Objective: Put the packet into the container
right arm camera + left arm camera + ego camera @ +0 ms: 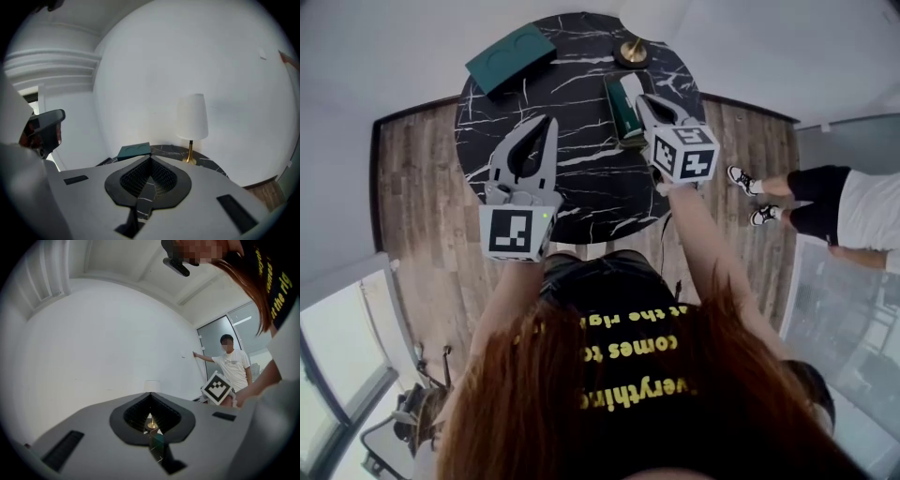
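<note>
A flat dark green packet (511, 56) lies at the far left of the round black marble table (591, 192); the right gripper view also shows the packet (135, 150), beyond the jaw tips. A dark green container (623, 112) with a pale inside stands right of the table's middle. My right gripper (639, 97) is shut and empty, its tips just right of the container's far end. Over the table's left half, well short of the packet, my left gripper (551, 122) is also shut and empty. Its own view shows the left gripper (150, 393) closed, with a sliver of green container (158, 441) through the gap.
A lamp with a gold base (631, 52) stands at the table's far edge, its white shade (192, 117) against the wall. A person (825, 206) stands on the wooden floor to the right. White walls lie close behind the table.
</note>
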### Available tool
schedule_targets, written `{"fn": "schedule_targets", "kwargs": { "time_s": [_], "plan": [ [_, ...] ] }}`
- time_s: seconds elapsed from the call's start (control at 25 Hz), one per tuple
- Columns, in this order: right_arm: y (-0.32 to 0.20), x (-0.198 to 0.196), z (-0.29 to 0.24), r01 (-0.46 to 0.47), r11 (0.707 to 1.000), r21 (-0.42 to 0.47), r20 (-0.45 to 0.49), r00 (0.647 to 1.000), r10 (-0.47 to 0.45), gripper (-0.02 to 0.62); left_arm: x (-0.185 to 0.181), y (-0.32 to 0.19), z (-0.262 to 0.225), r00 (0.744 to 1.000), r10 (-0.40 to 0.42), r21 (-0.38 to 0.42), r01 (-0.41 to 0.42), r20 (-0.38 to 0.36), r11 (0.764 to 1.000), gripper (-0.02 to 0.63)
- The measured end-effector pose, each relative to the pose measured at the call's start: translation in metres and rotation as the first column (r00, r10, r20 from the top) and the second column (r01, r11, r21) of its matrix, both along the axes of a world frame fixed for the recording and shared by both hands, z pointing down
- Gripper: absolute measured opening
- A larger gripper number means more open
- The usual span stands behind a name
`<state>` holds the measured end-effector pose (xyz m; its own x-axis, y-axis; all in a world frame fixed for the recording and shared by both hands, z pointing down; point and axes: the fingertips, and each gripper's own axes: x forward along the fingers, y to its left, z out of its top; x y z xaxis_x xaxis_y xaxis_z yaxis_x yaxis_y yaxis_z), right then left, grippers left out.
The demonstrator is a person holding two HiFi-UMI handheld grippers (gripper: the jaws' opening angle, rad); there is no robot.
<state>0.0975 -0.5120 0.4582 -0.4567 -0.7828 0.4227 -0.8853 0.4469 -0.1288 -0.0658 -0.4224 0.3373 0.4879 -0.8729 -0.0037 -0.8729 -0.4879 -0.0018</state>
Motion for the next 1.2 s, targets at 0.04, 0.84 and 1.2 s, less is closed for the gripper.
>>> {"fn": "schedule_targets", "kwargs": {
  "time_s": [0.04, 0.84, 1.2],
  "plan": [
    [0.007, -0.002, -0.013, -0.007, 0.998, 0.055, 0.002, 1.000, 0.007, 0.014, 0.000, 0.000, -0.001, 1.000, 0.000, 0.003, 0.000, 0.002, 1.000, 0.000],
    [0.086, -0.023, -0.124, -0.013, 0.862, 0.507, 0.044, 0.999, -0.011, 0.014, 0.019, 0.024, -0.007, 0.997, 0.078, 0.011, -0.079, 0.024, 0.997, 0.000],
    [0.095, -0.026, -0.137, -0.002, 0.846, 0.534, 0.050, 0.998, -0.029, 0.014, 0.018, 0.028, -0.011, 0.997, 0.074, 0.019, -0.075, 0.014, 0.997, 0.000]
  ]
}}
